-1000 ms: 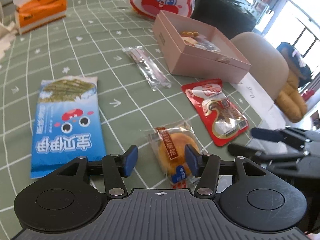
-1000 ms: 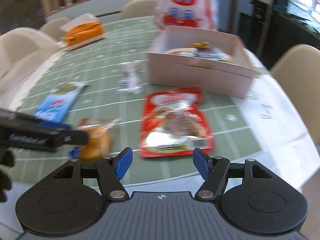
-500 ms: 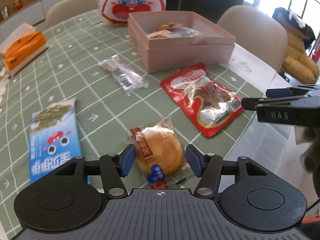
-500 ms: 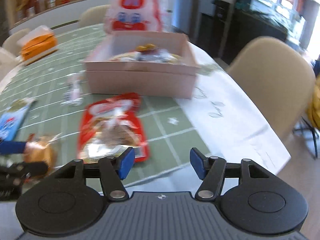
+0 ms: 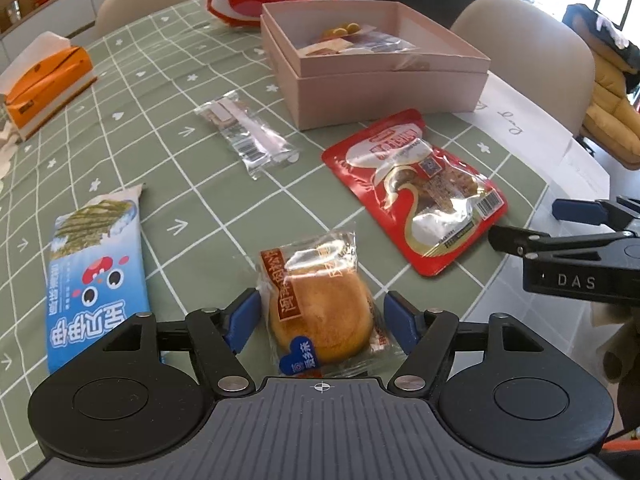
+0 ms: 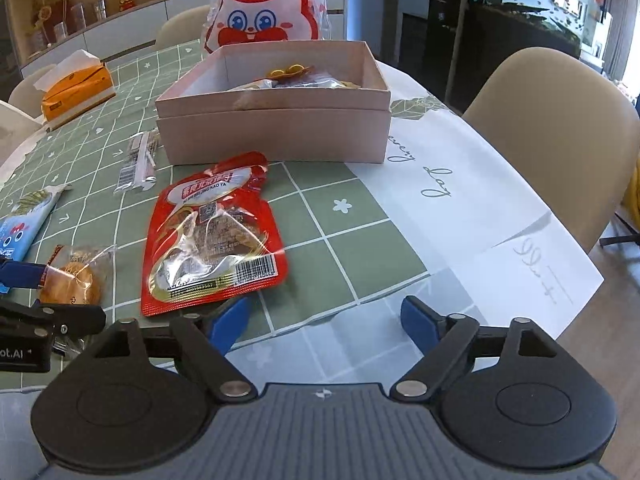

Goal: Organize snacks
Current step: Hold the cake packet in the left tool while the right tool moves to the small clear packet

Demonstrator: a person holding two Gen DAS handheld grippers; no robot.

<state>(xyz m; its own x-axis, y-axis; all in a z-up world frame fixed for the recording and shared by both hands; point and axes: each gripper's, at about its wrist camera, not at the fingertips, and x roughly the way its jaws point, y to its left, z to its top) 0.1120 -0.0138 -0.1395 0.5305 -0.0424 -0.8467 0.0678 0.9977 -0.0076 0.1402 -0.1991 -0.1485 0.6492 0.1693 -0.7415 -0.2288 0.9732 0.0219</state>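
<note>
Bun packet (image 5: 320, 312): a round golden-brown bun in clear wrap, with a brown label strip of characters along one side and a blue heart sticker at the near end; it lies flat on the table near the front edge.
Left gripper (image 5: 320, 322): tilted down over the bun packet; its blue-padded jaws are opening, the packet sits between them, and gaps show on both sides, so the pads are not pressing it.
Red pouch (image 6: 212, 236): glossy red foil with a clear window showing dark brown meat, a barcode at the near corner; it lies flat between the bun packet and the box.
Right gripper (image 6: 324, 320): jaws opening and spread wide over bare tablecloth just beside the red pouch's near corner; nothing between them.
Pink box (image 5: 384, 92): open, pale pink, seated in its lid, with several small wrapped snacks inside.
Clear sachet (image 5: 248, 136): long transparent packet with a barcode, left of the box.
Blue seaweed pack (image 5: 94, 276): long blue wrapper with cartoon eyes, at the far left.
Table (image 5: 132, 120): green cloth with a white grid.
Rabbit bag (image 6: 266, 8): behind the box.
Tissue pack (image 5: 48, 84): orange, at the far left edge.
</note>
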